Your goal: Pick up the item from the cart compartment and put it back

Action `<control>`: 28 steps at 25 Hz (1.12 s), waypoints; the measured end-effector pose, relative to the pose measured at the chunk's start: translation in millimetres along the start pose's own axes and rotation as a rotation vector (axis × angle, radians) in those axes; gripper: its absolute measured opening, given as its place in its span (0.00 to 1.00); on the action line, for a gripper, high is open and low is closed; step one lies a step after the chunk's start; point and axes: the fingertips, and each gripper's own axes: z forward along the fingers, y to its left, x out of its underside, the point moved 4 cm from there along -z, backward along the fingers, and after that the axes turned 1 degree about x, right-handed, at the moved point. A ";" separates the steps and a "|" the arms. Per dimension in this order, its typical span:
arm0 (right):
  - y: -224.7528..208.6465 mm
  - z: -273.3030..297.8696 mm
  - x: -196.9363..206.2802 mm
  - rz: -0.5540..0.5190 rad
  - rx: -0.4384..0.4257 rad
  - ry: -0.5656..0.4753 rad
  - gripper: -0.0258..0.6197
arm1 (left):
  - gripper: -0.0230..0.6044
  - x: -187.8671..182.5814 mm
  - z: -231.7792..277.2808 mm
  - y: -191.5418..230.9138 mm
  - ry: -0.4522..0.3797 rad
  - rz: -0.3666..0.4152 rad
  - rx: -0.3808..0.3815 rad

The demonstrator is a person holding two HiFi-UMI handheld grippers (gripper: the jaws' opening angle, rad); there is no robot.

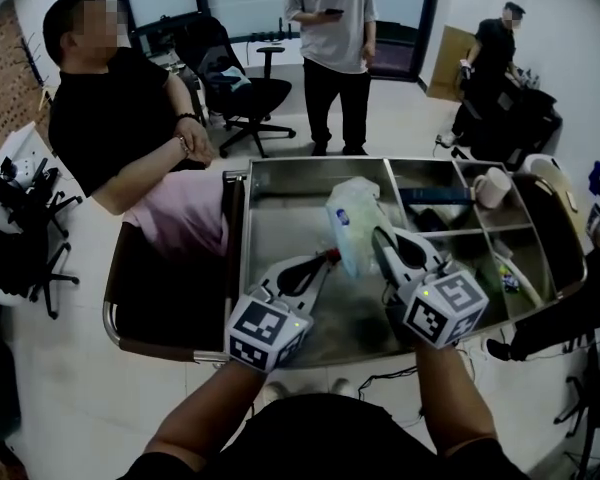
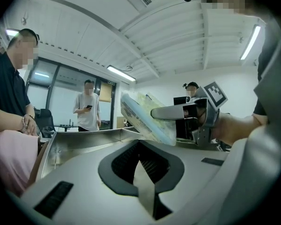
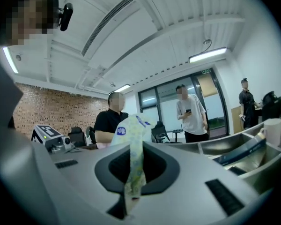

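Our right gripper pinches the pale soft packet tight, raised above the cart's large compartment. Our left gripper hovers beside it, closed and empty. A seated person is beside the cart.

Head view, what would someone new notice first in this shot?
A pale plastic pack is pinched in the right tool, held up over the big compartment of the steel cart. Close on the cart's left sits a person in a black shirt, with a person in a grey shirt standing beyond it.
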 end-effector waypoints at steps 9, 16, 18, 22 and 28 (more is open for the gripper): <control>-1.2 -7.5 17.7 0.035 0.003 -0.052 0.07 | 0.04 -1.7 0.2 1.0 -0.014 0.004 -0.003; 0.7 -11.1 22.7 0.012 0.010 -0.092 0.07 | 0.04 -1.1 0.5 1.4 -0.012 0.006 -0.003; 2.9 -10.9 23.9 0.008 0.007 -0.098 0.07 | 0.04 -1.6 0.2 2.3 -0.015 0.003 -0.004; 3.4 -9.9 25.3 0.013 0.006 -0.092 0.07 | 0.04 -3.4 -1.0 3.6 -0.024 -0.005 -0.011; 1.1 -9.1 28.4 0.033 -0.005 -0.088 0.07 | 0.04 -2.4 0.7 2.1 -0.022 0.000 -0.010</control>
